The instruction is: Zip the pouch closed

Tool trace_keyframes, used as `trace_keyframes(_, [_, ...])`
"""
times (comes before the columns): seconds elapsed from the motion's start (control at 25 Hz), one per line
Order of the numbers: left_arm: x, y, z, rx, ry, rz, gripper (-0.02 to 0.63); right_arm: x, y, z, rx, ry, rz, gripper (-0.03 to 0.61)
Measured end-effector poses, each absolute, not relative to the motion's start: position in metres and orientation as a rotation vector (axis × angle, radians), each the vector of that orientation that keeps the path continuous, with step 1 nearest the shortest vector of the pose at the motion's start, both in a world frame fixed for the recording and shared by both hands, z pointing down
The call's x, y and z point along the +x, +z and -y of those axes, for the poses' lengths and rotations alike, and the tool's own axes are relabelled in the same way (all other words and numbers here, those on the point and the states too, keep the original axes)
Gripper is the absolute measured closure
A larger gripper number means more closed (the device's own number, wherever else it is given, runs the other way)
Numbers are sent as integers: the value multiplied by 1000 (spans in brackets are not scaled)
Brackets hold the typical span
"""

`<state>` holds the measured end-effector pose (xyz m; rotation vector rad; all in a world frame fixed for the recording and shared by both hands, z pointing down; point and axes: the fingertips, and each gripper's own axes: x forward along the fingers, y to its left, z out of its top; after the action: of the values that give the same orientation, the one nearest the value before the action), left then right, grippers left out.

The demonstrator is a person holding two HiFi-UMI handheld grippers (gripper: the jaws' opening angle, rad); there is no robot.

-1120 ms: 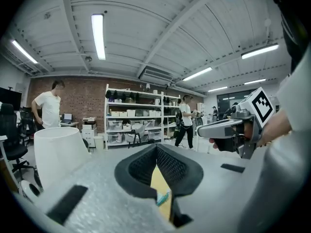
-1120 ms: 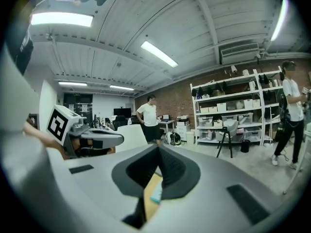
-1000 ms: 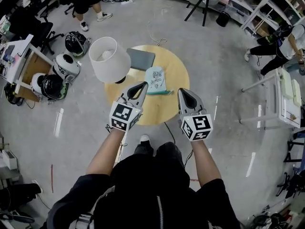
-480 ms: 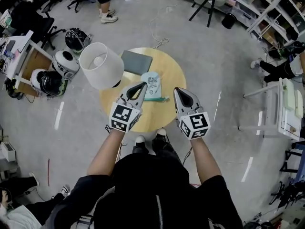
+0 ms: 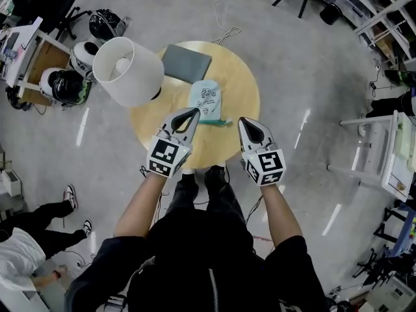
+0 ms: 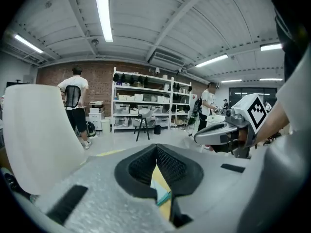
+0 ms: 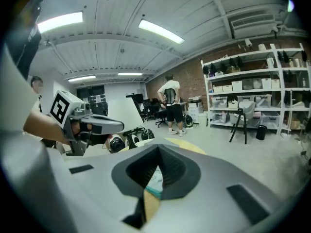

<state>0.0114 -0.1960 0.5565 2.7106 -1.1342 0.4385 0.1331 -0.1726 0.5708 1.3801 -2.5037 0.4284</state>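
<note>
A pale blue-green pouch [image 5: 205,101] lies on the round wooden table [image 5: 235,83], its teal zipper edge [image 5: 214,121] toward me. My left gripper [image 5: 190,114] is shut and empty, its tip just left of the zipper edge and above the table. Shut and empty too, my right gripper [image 5: 245,123] hangs a little right of the pouch's near corner. In the left gripper view a sliver of the pouch [image 6: 160,187] shows through the closed jaws, with the right gripper [image 6: 204,136] beside. Through the closed jaws in the right gripper view I see the pouch [image 7: 154,180].
A white lamp shade [image 5: 127,71] stands over the table's left side. A grey flat case [image 5: 186,64] lies at the table's far edge. Helmets [image 5: 65,83] sit on the floor at left. A person's legs [image 5: 39,239] show at lower left. Shelving [image 5: 383,18] stands at right.
Both grippers have come down and forward toward the table, side by side. The table and pouch now sit closer below them. Both stayed shut.
</note>
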Motion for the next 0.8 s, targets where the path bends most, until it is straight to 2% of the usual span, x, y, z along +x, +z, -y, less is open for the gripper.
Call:
trace_keyframes(0.32, [23, 588, 193, 2657, 473, 1129, 607, 139, 641, 174, 1222, 406, 2441, 574])
trace_keyframes(0.36, [23, 590, 192, 2649, 474, 1134, 607, 140, 651, 175, 1184, 394, 2426, 567])
trace_keyframes(0.4, [24, 592, 191, 2639, 474, 1140, 607, 140, 661, 175, 1141, 385, 2411, 510])
trace_keyframes(0.44, [23, 593, 190, 2630, 474, 1147, 607, 140, 670, 176, 1095, 373, 2397, 495])
trace_keyframes(0.8, [-13, 610, 193, 2512, 523, 1286, 607, 136, 742, 186, 634, 158, 2253, 459])
